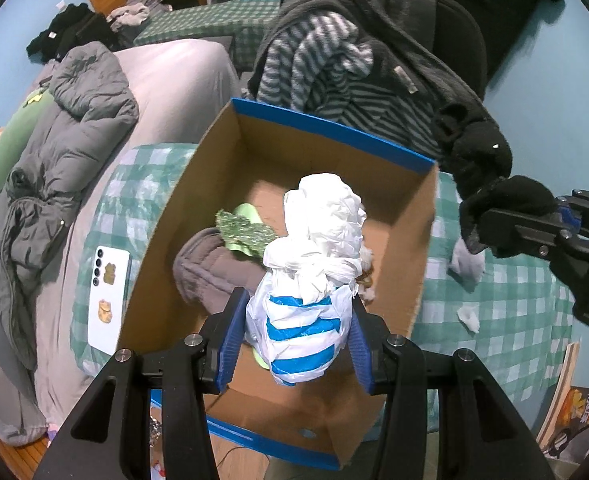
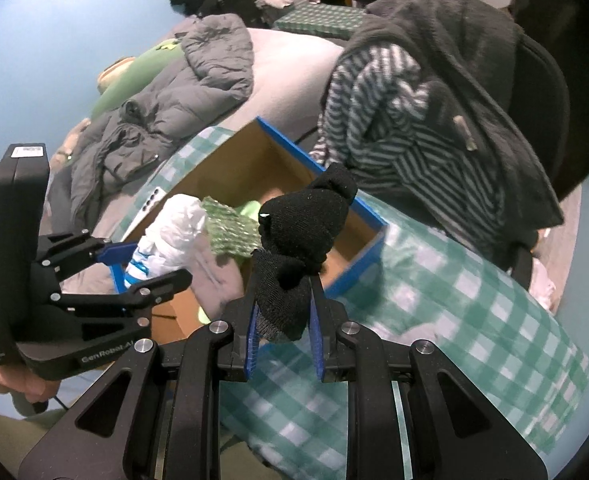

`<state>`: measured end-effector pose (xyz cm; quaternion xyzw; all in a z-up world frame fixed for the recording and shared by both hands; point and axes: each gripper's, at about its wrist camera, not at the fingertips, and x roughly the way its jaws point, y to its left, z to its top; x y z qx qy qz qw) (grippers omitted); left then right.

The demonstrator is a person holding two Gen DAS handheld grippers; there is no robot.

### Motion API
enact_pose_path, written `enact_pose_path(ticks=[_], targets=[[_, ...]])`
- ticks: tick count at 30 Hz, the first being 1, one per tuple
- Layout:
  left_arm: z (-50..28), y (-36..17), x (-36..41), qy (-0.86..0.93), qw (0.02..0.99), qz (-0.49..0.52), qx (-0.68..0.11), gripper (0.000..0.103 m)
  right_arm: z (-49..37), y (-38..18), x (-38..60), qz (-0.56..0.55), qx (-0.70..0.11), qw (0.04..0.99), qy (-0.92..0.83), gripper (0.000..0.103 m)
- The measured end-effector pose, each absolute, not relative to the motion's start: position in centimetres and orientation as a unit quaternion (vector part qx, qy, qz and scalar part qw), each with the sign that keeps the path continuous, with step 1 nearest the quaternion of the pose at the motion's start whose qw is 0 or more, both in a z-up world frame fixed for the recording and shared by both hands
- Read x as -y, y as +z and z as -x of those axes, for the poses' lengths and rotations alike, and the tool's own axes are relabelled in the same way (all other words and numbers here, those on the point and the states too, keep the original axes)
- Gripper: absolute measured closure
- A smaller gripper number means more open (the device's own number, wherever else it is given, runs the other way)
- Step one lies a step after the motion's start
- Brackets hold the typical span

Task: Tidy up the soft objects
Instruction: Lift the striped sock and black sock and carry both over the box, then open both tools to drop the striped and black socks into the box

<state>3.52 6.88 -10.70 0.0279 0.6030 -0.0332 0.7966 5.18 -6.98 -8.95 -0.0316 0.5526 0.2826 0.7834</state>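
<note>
Left wrist view: left gripper [image 1: 296, 332] pinching a knotted white plastic bag with blue stripes [image 1: 308, 296] between its blue pads [image 1: 230, 340], held over the near half of the open cardboard box [image 1: 334, 128]. Inside the box already: a grey padded garment [image 1: 210, 268] against the left wall, a light green item with a sparkly green piece [image 1: 246, 234] on top of it, bare cardboard floor toward the far right corner. Box sitting on a green checked cloth [image 1: 506, 320]; white phone [image 1: 108, 300] lying on that cloth just left of the box. At the right edge of the view, right gripper [image 1: 490, 228] clamped on a black knit item [image 1: 506, 204], beyond the box's right wall, apart from it. A few white scraps on the cloth beneath.

Right wrist view: right gripper [image 2: 284, 340] squeezing the lower part of the black knit item [image 2: 302, 232], most of it bulging up above the fingers, held above the checked cloth near the box's right corner [image 2: 368, 216]. Left gripper [image 2: 134, 268] and its bag [image 2: 166, 236] over the box interior.

Step in hand, by judgement: dropping the bag into the box, black item next in line. Next move: lowering the bag toward the free floor space, spreading the fingers, then carrying the black item across the blue-edged rim without catching the wall.
</note>
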Motion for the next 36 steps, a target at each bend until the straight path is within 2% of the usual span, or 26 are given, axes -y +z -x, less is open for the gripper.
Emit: enact_pose_path(ticks=[23,28,30,31,36], targets=[[-8.5,-14.1,-10.0,-0.039,0.776,-0.040,-0.628,0.054,-8.8,-13.3,1.3,0.027,-0.594,0.756,0.274,0.084],[-8.9,-14.5,-10.2,-0.037,0.772,-0.051,-0.632,0.045,-9.2,-13.6,0.8,0.033,-0.596,0.757,0.265,0.072],[-8.9,-14.6,-10.2,-0.035,0.771,-0.056,-0.634,0.035,-9.2,-13.6,0.8,0.030,-0.596,0.758,0.261,0.058],[-8.8,-14.5,-10.3,-0.032,0.772,-0.059,-0.632,0.034,-9.2,-13.6,0.9,0.031,-0.595,0.760,0.259,0.056],[-8.4,-14.1,-10.7,-0.028,0.773,-0.055,-0.631,0.031,-9.0,-13.4,1.4,0.029,-0.594,0.762,0.256,0.054]])
